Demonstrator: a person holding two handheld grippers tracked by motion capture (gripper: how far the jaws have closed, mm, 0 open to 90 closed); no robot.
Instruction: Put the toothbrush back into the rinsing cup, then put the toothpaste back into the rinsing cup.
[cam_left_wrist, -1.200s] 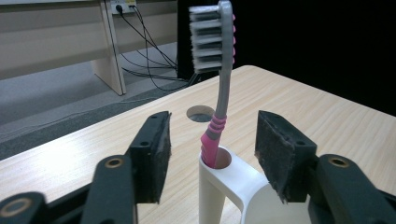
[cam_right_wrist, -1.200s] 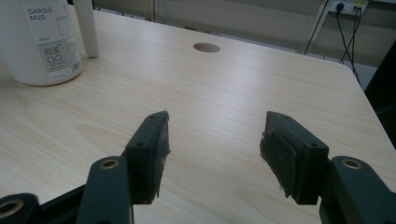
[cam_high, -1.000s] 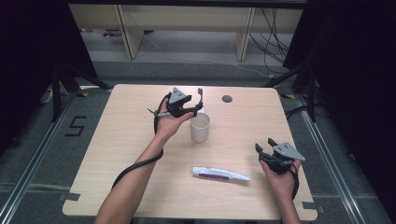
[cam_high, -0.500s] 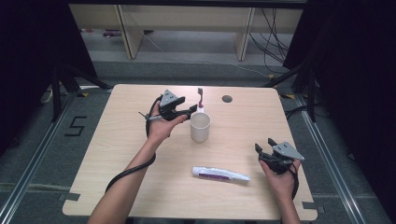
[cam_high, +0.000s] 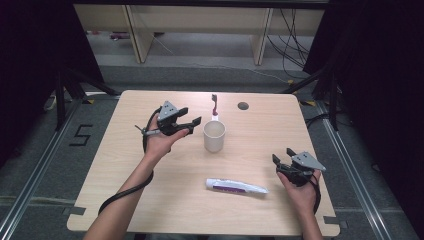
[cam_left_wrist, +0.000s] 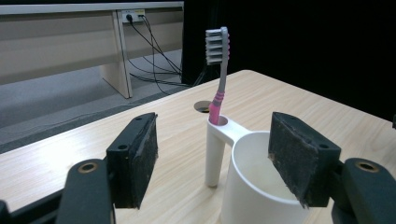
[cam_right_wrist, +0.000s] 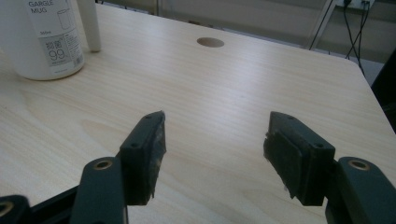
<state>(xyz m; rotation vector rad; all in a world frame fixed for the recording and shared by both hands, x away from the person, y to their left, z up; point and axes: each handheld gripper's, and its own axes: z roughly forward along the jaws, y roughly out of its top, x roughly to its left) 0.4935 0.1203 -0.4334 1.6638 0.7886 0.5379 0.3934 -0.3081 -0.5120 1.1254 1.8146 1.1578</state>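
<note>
Clearly the work centres on the toothbrush (cam_left_wrist: 218, 74), which stands upright in the side holder of the white mug (cam_high: 214, 136), upper middle of the high view. It looks light, thin and stiff, with a smooth plastic handle that could slip or twist between flat pads; the pink grip band low on the handle, just above the holder, seems the surest place to take it. The mug is probably light too and could tip if the brush is pulled sideways.

The left gripper (cam_high: 186, 122) hovers just left of the mug, its jaws having just been opening; they stand wide with nothing pressed between them. The right gripper (cam_high: 283, 161), lower right, has also been spreading and holds nothing. A toothpaste tube (cam_high: 236, 186) lies flat at lower centre, well apart from the mug. A round hole (cam_high: 243, 106) in the table (cam_high: 125, 175) sits beyond. The mug's rim stands between the left jaws and the brush.
</note>
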